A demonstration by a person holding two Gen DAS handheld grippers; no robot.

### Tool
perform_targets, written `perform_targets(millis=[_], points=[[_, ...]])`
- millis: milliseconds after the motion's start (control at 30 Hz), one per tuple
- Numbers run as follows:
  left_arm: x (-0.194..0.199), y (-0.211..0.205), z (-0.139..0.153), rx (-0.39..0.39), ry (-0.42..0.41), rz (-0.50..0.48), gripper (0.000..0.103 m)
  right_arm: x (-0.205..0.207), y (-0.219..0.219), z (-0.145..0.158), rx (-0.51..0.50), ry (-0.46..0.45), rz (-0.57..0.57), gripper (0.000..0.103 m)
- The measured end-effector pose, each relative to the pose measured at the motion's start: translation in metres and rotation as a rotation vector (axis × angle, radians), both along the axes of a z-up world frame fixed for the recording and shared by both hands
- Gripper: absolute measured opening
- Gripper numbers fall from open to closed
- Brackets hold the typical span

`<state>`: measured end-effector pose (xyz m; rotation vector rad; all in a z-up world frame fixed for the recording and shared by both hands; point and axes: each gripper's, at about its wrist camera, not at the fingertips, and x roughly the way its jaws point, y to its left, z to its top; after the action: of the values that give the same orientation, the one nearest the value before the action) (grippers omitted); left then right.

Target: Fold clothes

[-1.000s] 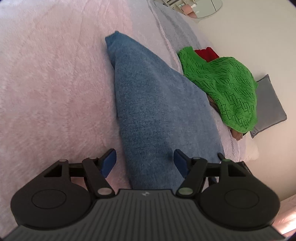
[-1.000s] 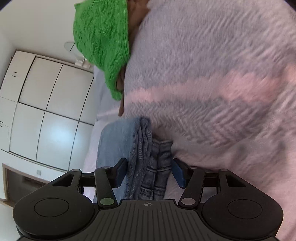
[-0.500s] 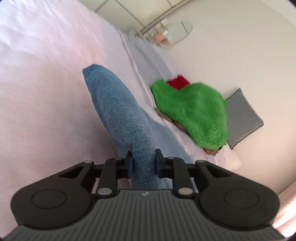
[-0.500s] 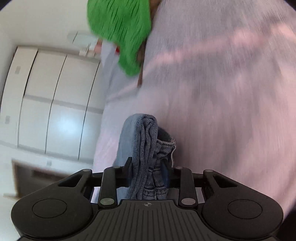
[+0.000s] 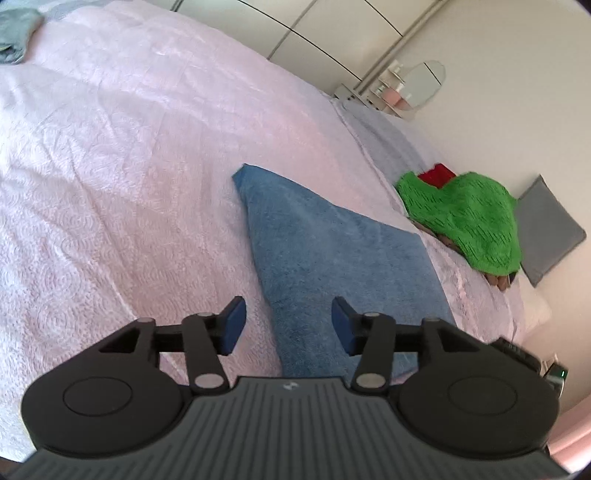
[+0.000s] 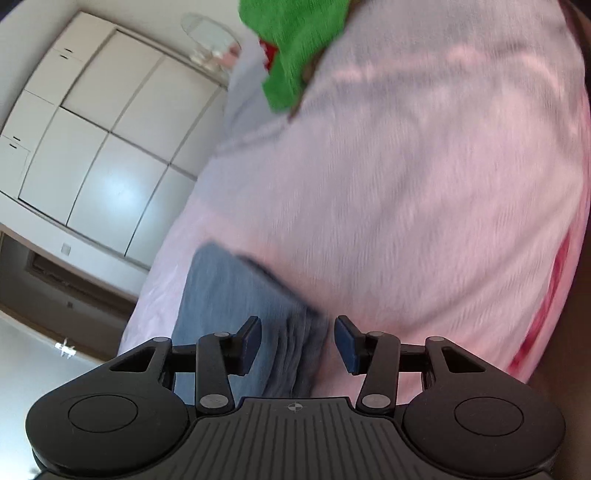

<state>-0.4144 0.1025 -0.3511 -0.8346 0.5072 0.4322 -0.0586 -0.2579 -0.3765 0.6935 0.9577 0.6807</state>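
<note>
Surface: a bed [image 5: 110,155] under a pale pink textured bedspread fills most of both views. All positions below are taken relative to the folded jeans [image 5: 332,251].

Left wrist view: the jeans lie flat on the bedspread as a blue wedge, narrow corner pointing away from the camera, wide end running under the tool. Beyond the jeans and to their right, a green knit garment [image 5: 465,218] is heaped at the bed's edge, a red item [image 5: 437,173] showing behind it. Further right of that, a grey cushion [image 5: 550,229] leans at the white wall. Far beyond the jeans, a round mirror [image 5: 424,83] stands on a small shelf with pink items. Far left of the jeans, a pale blue-grey cloth [image 5: 14,33] sits at the top corner of the bed.

Right wrist view (motion-blurred): the jeans [image 6: 236,306] show a lighter face and stacked folded edges. White wardrobe doors [image 6: 96,147] stand to their left; the green garment [image 6: 295,44] is far beyond.

Containers: none visible.

Left gripper [image 5: 288,325]: jaws spread wide, nothing between the blue pads, hovering over the jeans' near end; contact cannot be told.

Right gripper [image 6: 297,343]: jaws wide apart, straddling the jeans' folded edge, pads not pressing the cloth.
</note>
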Motion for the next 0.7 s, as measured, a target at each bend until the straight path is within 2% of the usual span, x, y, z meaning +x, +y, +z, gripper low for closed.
perform_targets(millis=[33,67,100,200,333,400,467,500,533,600,700], points=[[0.003,-0.001,-0.002,-0.011,0.003,-0.008,0.049,0.003,0.004,-0.004,0.004,0.01,0.006,0.047],[0.007,-0.002,-0.004,-0.021,0.006,-0.017,0.052,0.004,0.008,-0.007,0.013,0.018,0.016,0.042],[0.01,-0.004,-0.007,-0.032,0.01,-0.025,0.052,0.005,0.012,-0.009,0.027,0.021,0.028,0.024],[0.019,-0.003,-0.019,-0.087,0.027,-0.048,0.052,-0.001,0.021,-0.003,-0.018,-0.028,0.02,0.019],[0.029,-0.004,-0.027,-0.113,0.016,-0.063,0.052,-0.021,0.028,0.023,-0.076,-0.149,0.033,0.015],[0.033,-0.003,-0.029,-0.122,0.005,-0.068,0.052,-0.029,0.034,0.032,-0.068,-0.186,0.051,0.013],[0.036,-0.003,-0.031,-0.132,-0.005,-0.073,0.048,-0.035,0.037,0.037,-0.025,-0.178,0.071,0.013],[0.037,-0.003,-0.032,-0.129,-0.006,-0.076,0.043,-0.038,0.043,0.038,-0.033,-0.188,0.093,0.012],[0.037,-0.003,-0.032,-0.118,-0.002,-0.079,0.036,-0.036,0.048,0.033,-0.075,-0.198,0.091,0.012],[0.034,0.0,-0.035,-0.132,-0.015,-0.084,0.032,-0.027,0.056,0.021,-0.177,-0.212,0.055,0.012],[0.03,0.001,-0.037,-0.146,-0.025,-0.075,0.031,-0.012,0.046,0.007,-0.115,-0.102,0.039,0.013]])
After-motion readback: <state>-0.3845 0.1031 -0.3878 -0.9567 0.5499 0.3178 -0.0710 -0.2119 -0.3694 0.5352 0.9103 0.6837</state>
